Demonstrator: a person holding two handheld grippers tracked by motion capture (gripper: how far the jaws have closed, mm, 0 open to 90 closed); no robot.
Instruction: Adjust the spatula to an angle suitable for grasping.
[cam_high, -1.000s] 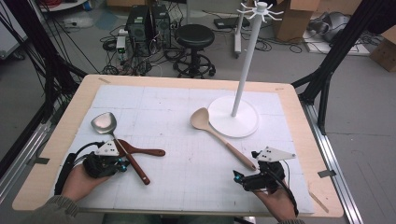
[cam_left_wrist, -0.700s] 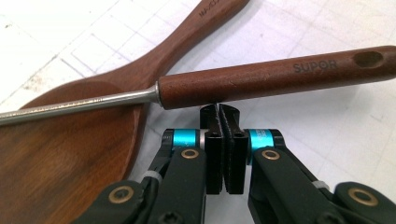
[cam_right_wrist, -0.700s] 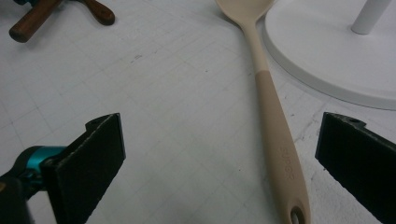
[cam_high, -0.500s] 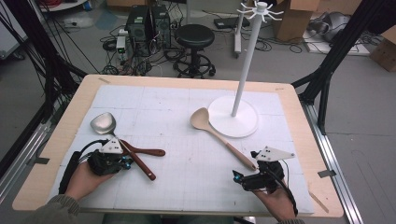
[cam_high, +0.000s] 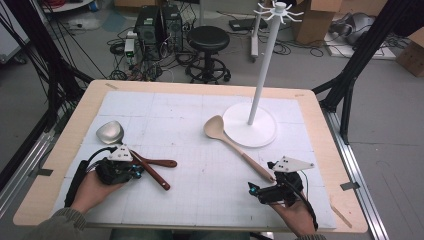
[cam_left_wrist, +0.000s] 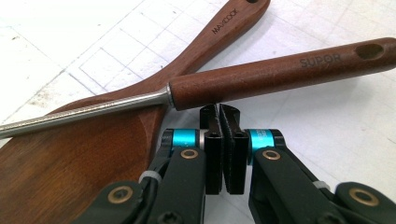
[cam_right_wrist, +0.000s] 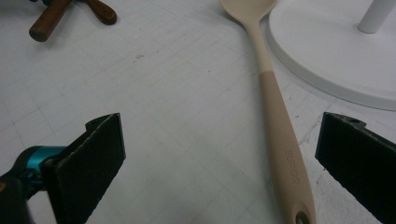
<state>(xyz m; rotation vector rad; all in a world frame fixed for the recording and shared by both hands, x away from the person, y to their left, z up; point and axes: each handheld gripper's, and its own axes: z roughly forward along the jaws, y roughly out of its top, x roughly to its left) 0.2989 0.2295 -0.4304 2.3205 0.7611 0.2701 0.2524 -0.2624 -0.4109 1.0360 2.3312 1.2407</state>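
A ladle with a steel bowl (cam_high: 110, 132) and a brown wooden handle (cam_left_wrist: 280, 74) lies across a dark wooden spatula (cam_left_wrist: 70, 163) at the table's front left. My left gripper (cam_high: 131, 170) (cam_left_wrist: 219, 112) is shut with nothing between its pads, and its tips sit right against the ladle's handle. A beige spoon (cam_high: 216, 127) (cam_right_wrist: 275, 121) lies slantwise from the white stand's base toward the front right. My right gripper (cam_high: 256, 191) (cam_right_wrist: 219, 123) stands wide open just above the mat. The spoon's handle end lies between its jaws, nearer the right one, untouched.
A white hook stand with a round base (cam_high: 250, 137) and a tall pole (cam_high: 262, 65) rises at the back right of the gridded white mat (cam_high: 200, 200). The wooden table rim (cam_high: 330, 150) frames the mat. A stool (cam_high: 207, 37) and cables lie beyond the table.
The left gripper has crept slightly right along the ladle. The ladle's bowl has rolled flatter and its handle has swung a little. The right gripper and the beige spoon have not moved.
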